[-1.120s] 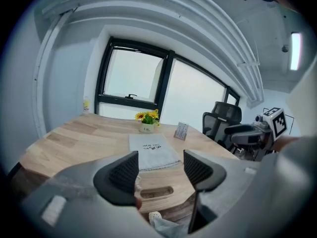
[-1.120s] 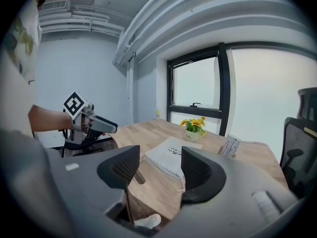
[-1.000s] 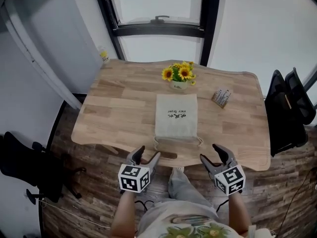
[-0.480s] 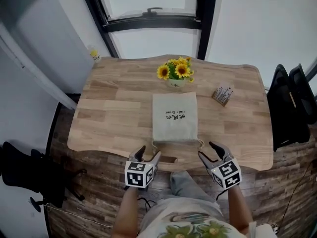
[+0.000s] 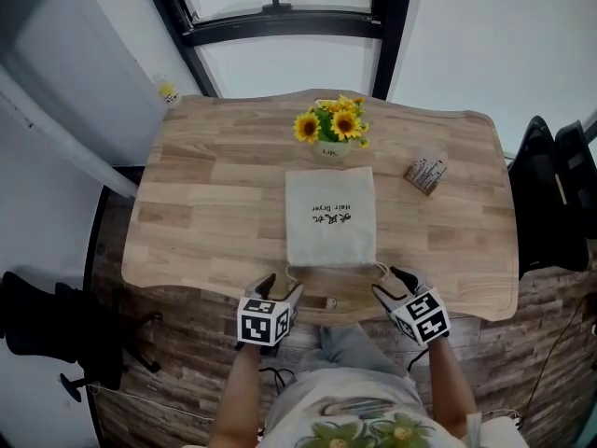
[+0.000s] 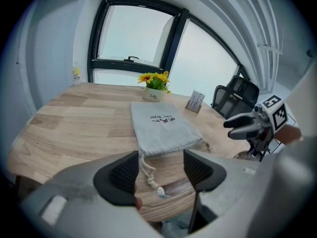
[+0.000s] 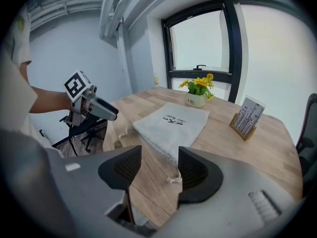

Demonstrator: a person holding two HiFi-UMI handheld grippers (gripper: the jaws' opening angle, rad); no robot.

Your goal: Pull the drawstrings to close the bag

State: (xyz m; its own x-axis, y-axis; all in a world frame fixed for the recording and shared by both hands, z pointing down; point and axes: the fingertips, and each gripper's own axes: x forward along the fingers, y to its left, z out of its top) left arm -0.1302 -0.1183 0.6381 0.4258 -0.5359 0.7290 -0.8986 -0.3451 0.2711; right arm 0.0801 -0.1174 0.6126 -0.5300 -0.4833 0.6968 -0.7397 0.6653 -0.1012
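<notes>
Both tools sit at the near edge of the wooden table point(image 5: 205, 213), each with its jaws spread wide and nothing pinched. Just ahead of the left gripper point(image 5: 282, 287) lies the left drawstring point(image 6: 147, 172) (its knotted end shows between the pads, touching neither). The right gripper point(image 5: 394, 284) faces the right drawstring point(image 7: 174, 179), whose tip lies between its pads, clear of both. The grey bag point(image 5: 330, 217) lies flat just beyond both tools, its gathered mouth toward them.
</notes>
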